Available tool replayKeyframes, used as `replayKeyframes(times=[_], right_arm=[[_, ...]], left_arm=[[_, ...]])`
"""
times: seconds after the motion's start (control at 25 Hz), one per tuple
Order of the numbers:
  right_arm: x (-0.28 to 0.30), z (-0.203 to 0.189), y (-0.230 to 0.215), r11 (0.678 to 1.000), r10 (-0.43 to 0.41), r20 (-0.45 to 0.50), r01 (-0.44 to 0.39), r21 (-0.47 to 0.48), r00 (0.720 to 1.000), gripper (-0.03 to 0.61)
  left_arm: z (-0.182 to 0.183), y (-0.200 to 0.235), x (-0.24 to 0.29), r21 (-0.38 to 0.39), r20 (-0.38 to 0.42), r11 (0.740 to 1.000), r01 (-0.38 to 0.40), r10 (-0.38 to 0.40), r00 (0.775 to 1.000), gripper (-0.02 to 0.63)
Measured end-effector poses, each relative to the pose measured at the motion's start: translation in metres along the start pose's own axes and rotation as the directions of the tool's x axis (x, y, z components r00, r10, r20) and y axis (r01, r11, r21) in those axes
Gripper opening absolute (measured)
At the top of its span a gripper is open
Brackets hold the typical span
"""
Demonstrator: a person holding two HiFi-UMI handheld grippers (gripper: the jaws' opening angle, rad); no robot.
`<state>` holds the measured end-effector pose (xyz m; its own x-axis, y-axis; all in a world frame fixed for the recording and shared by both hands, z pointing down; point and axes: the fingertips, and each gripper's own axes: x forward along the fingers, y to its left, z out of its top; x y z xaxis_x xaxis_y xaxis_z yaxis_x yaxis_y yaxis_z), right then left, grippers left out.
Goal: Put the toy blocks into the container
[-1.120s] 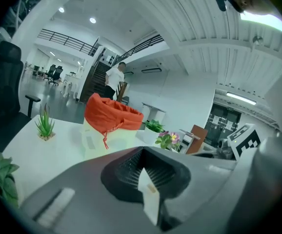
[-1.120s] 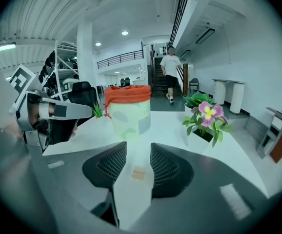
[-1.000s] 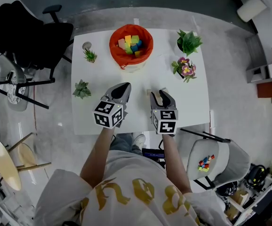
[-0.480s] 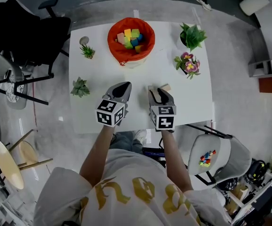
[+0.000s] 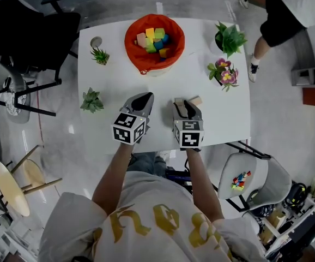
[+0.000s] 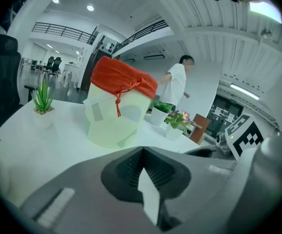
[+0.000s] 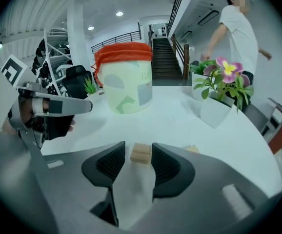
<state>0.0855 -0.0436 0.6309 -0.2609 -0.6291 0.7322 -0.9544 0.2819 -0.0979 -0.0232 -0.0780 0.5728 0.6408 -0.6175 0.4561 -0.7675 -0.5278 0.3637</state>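
Observation:
A red-rimmed container [image 5: 155,42] with several coloured blocks in it stands at the far middle of the white table [image 5: 223,119]. It also shows as a pale bucket with a red rim [image 6: 116,111] [image 7: 126,84]. My right gripper [image 5: 185,103] [image 7: 138,145] is open, and its jaws have just been opening. A small wooden block [image 7: 141,154] lies on the table between its tips, with a gap on each side. A second wooden block [image 5: 197,99] [image 7: 192,149] lies just to its right. My left gripper [image 5: 143,96] [image 6: 142,149] is shut on nothing, low over the table.
Small potted plants [image 5: 99,55] [image 5: 91,100] [image 5: 229,39] and a flower pot [image 5: 223,72] stand round the table. A person [image 5: 288,10] walks past at the far right. A black chair [image 5: 26,31] stands on the left, and a chair with loose blocks [image 5: 239,182] at the near right.
Both grippers have sunk towards the table. A person has walked into view at the top right.

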Motion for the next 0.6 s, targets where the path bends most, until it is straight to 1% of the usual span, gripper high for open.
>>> replayKeyframes(times=[0.44,0.52,0.6], right_arm=[[0.014,-0.01,-0.001,1.0,-0.028,-0.049,0.028,-0.007,0.998,0.198],[0.016,-0.011,-0.003,0.999,-0.044,-0.05,0.043,-0.01,0.998,0.174],[0.015,-0.011,-0.004,0.999,-0.052,-0.048,0.052,-0.008,0.997,0.169]], left_arm=[[-0.008,0.008,0.011,-0.022,-0.023,1.0,0.015,-0.015,1.0,0.0],[-0.009,0.009,0.012,-0.026,-0.024,1.0,0.015,-0.016,1.0,0.0],[-0.009,0.009,0.012,-0.028,-0.025,0.999,0.018,-0.019,1.0,0.0]])
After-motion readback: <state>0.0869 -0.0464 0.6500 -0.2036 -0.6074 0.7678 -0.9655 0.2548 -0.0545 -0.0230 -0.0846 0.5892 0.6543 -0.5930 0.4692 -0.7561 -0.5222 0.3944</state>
